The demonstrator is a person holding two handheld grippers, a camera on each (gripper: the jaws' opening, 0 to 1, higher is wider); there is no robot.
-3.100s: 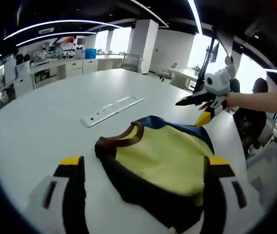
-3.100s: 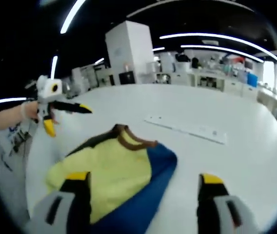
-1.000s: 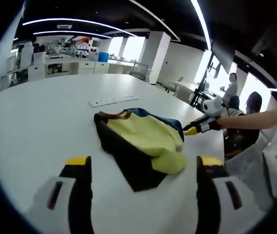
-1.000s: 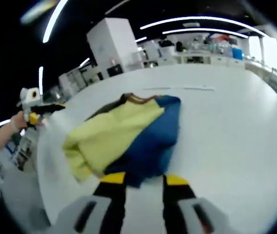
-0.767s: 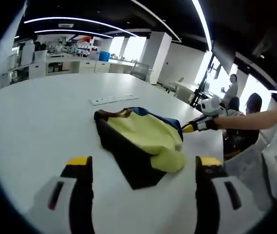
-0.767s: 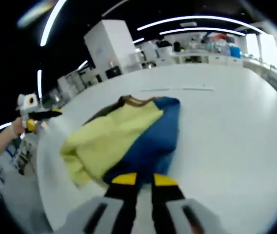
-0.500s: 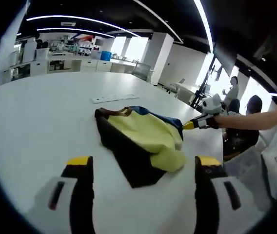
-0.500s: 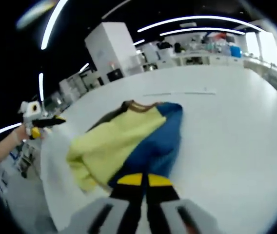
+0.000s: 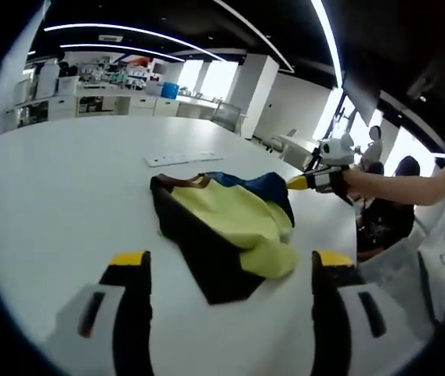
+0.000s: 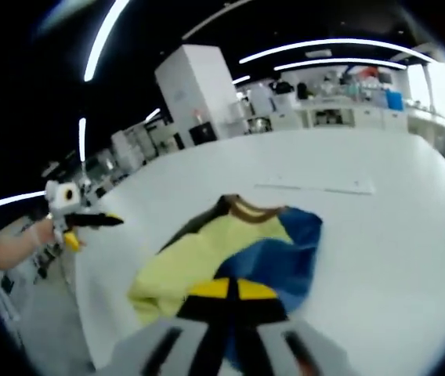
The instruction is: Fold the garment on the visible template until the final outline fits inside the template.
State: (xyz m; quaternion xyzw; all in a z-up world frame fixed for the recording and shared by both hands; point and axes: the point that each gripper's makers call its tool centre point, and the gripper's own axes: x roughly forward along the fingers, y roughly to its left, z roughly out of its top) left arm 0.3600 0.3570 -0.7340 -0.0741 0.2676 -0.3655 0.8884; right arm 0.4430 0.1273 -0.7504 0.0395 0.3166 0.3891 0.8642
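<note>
while the left gripper [image 9: 226, 266] hangs released near the garment's dark hem, jaws wide and nothing between them, the change is on the other side. the garment [image 9: 226, 215], yellow with dark and blue panels and a brown collar, lies bunched on the white table [image 9: 58, 196], just this side of the long white strip [image 9: 179, 159]. half a second ago the right gripper [image 10: 233, 288] had clenched at the blue edge on the table; now the right gripper view shows it raised, jaws together on a blue flap lifted off the yellow panel. i judge a fold is starting: the blue side should be carried across the yellow. no template outline is visible under the cloth.
</note>
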